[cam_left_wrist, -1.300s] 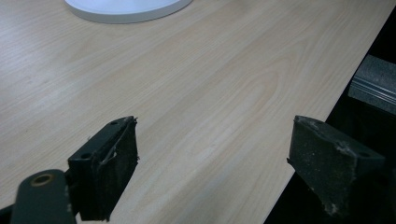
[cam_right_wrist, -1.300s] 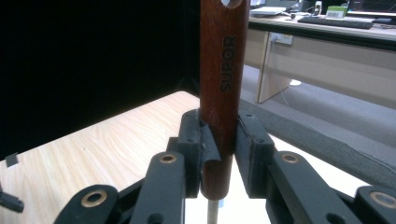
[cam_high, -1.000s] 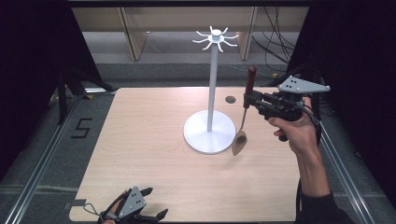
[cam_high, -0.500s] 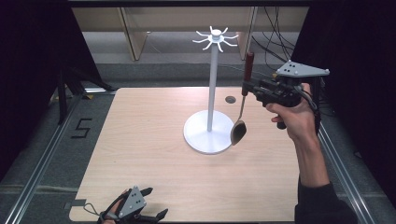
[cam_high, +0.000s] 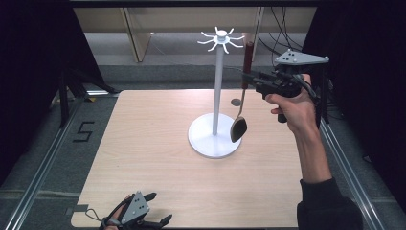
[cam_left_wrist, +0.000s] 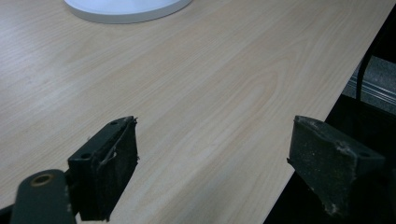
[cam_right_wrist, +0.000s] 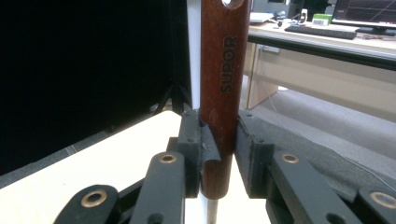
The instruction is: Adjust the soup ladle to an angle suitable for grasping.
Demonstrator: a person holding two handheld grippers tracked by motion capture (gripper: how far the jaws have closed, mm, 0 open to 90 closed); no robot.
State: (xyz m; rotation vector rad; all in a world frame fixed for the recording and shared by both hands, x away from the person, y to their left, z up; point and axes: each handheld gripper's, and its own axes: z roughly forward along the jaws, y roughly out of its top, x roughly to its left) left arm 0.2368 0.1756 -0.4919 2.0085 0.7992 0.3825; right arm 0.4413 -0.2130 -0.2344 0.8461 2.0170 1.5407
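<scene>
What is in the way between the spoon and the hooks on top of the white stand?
Nothing visible. The right gripper holds the spoon by its wooden handle, upright beside the stand's pole. Only open air shows between the handle's top and the nearest hooks, which are slightly higher.

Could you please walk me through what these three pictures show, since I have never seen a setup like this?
There is no robot here. A person holds a hand-operated two-jaw gripper in each hand at a light wooden table.

The high view looks down from above the person's side. The other two come from small cameras riding on the grippers, looking along their black jaws.

On the table stands a white hanging rack: a round base, a thin pole, and a ring of hooks on top.

The right gripper is raised beside the pole and is shut on a spoon, clamping its dark wooden handle, so the bowl hangs down over the base.

The left gripper rests at the near table edge, its jaws open and holding nothing.
</scene>
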